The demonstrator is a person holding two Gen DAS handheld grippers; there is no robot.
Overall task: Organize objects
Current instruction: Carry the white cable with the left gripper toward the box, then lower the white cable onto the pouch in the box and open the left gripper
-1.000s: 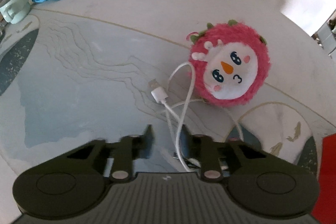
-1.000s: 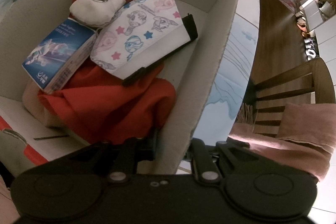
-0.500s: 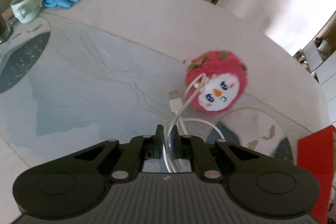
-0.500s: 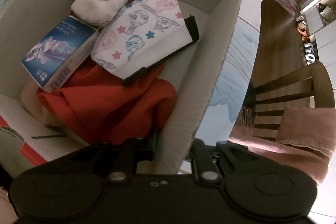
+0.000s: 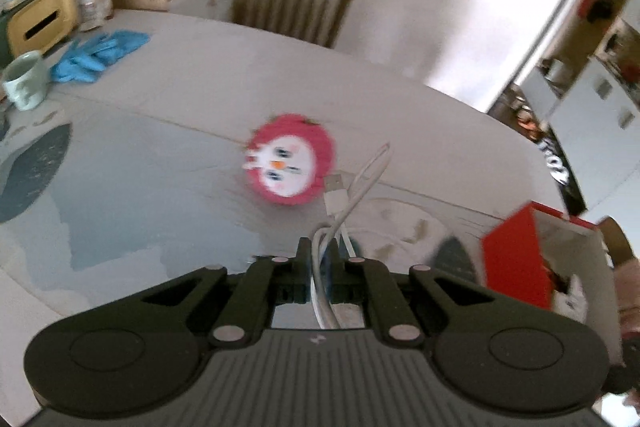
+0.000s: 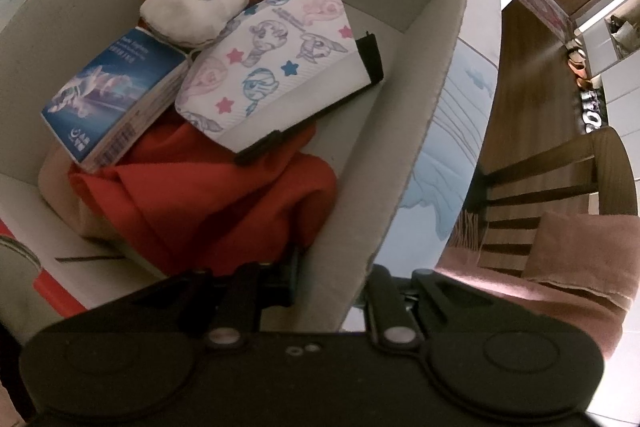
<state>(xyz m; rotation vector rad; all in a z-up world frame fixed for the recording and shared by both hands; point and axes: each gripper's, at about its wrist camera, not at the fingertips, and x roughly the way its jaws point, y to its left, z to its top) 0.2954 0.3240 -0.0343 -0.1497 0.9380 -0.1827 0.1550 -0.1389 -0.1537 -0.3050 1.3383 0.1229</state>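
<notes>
Fingers (image 5: 305,254) on the left gripper (image 5: 322,259) are pinched tight on a bunch of white USB cable (image 5: 352,193), which sticks up out of the grip with the plug end waving free above the bench (image 5: 160,131). That cable looks super light and floppy, so I'd guess grabbing the gathered loops like this is the only sane way; the loose end will probably swing and snag. The pink plush (image 5: 290,163) sits just behind it on the bench, soft and squishy, easy to grab anywhere. The red box (image 5: 516,259) is off to the right. Everything's blurry, no writing I can read.

Right wrist view: the right gripper (image 6: 332,273) is clamped on the box wall (image 6: 404,147), one finger inside, one outside. Inside sit a red bag (image 6: 224,195), a pony-print pouch (image 6: 276,67), a white plush (image 6: 192,11) and a blue packet (image 6: 116,83) with print too small to make out.
</notes>
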